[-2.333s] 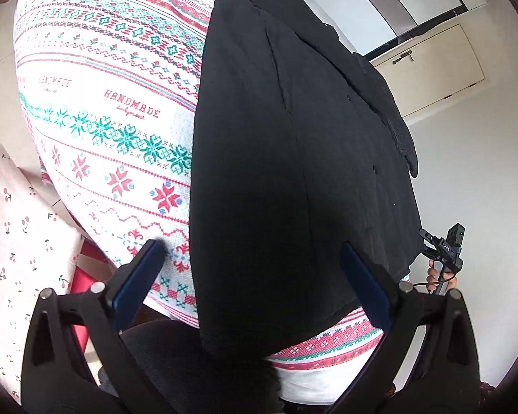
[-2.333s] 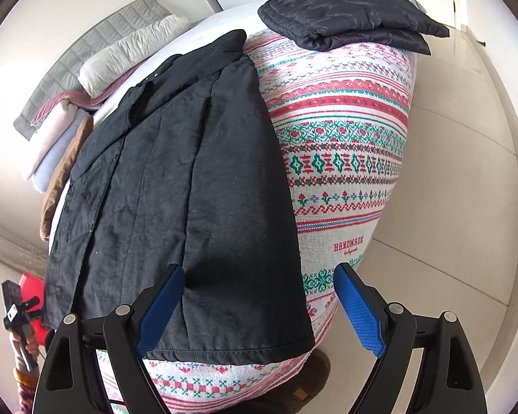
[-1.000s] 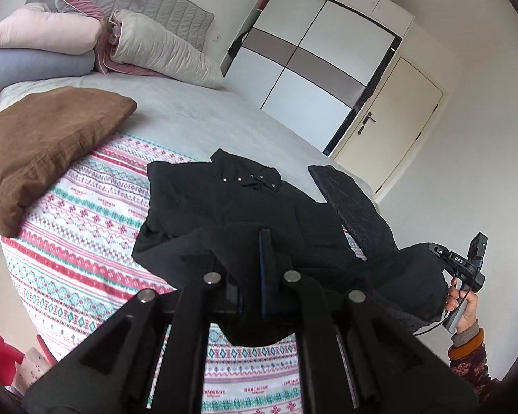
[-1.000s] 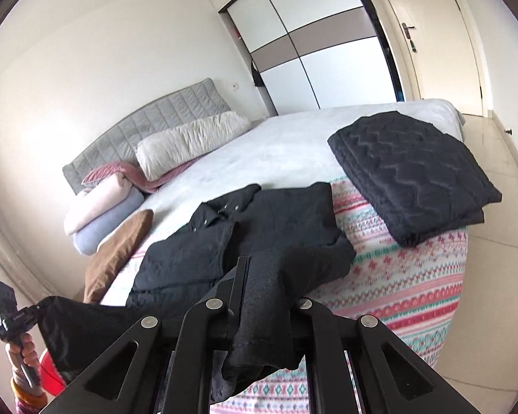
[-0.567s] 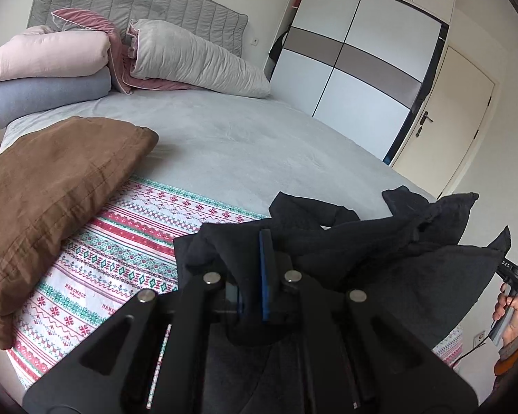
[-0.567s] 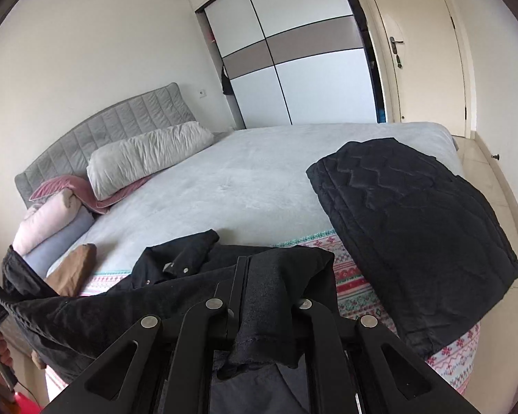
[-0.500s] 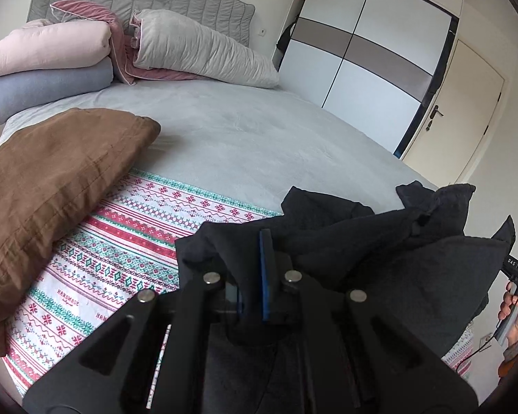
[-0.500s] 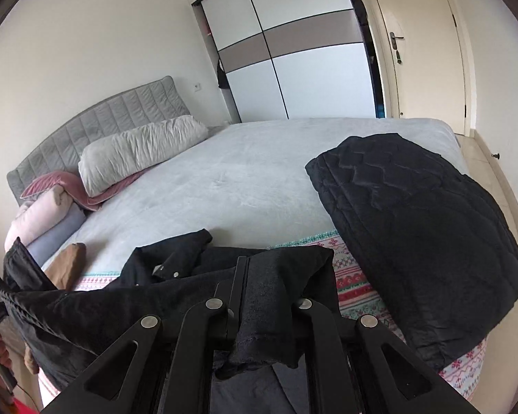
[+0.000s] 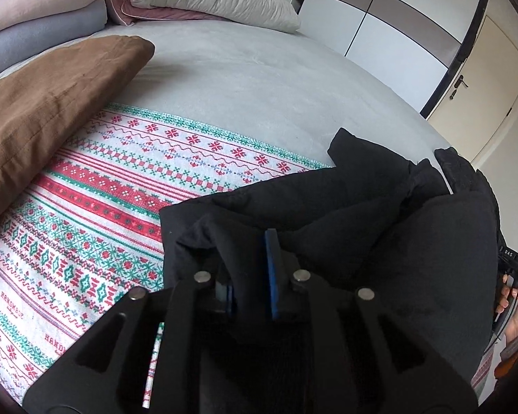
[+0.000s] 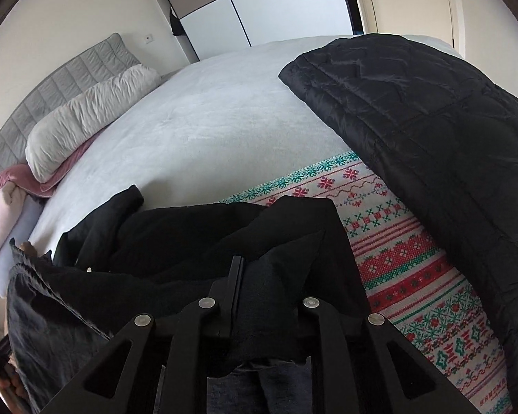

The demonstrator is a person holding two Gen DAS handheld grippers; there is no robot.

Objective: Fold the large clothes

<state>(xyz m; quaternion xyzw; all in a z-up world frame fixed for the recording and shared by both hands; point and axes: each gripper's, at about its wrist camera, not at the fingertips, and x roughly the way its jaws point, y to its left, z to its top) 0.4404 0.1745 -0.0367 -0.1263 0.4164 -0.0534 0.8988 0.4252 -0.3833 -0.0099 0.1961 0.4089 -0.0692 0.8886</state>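
Two grippers, one black coat (image 9: pixel 390 227), one fold under way. Hem edge carried up over the body and laid toward the collar end (image 9: pixel 362 151), on the patterned blanket (image 9: pixel 121 214) at the foot of the bed (image 9: pixel 259 79). Left gripper (image 9: pixel 248 276): jaws opening, black cloth between the blue pads (image 9: pixel 270 272) but a visible gap beside it, so judged released or very nearly so. Right gripper (image 10: pixel 259 283): jaws opening, a thick bunch of hem filling the gap; whether the pads are pressing on it cannot be told. Judged stage: first lengthwise fold placed, release in progress. Left to do, as a judgement: full release, smoothing of the bunched ridges, further folds, sleeves unaccounted for. Already folded, by appearance: quilted black garment (image 10: pixel 431 131) on the right side of the bed, brown garment (image 9: pixel 45 103) on the left. Hidden or unclear: lower layer of the coat, both sleeves, near edge of the bed behind the gripper bodies. Cut off at the frame edge: a hand (image 9: pixel 514 314) on the other gripper's handle. Black on black throughout; seams and edges hard to separate.
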